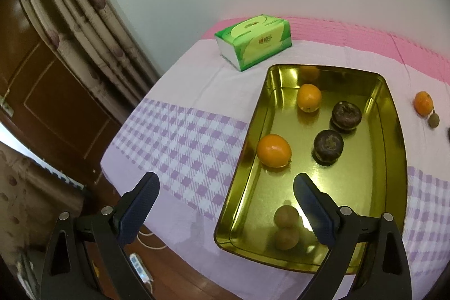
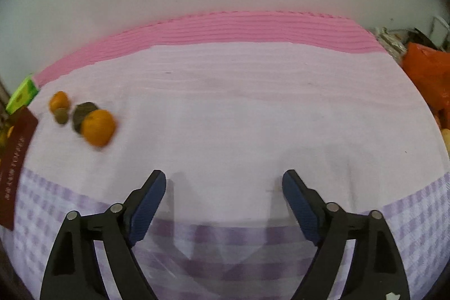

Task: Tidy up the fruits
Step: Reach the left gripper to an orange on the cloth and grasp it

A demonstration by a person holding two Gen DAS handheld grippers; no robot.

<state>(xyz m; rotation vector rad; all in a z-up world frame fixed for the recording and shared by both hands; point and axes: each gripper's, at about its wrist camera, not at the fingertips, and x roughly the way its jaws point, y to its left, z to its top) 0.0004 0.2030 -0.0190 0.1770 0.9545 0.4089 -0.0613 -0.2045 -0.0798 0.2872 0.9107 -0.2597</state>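
Left tongs (image 1: pixel 225 187) agape over tray (image 1: pixel 393 131); orange (image 1: pixel 273 150) just beyond.

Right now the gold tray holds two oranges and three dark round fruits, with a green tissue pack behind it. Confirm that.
Not quite: the left wrist view shows two dark fruits in the gold tray, not three. The two oranges and the green tissue pack behind are right.
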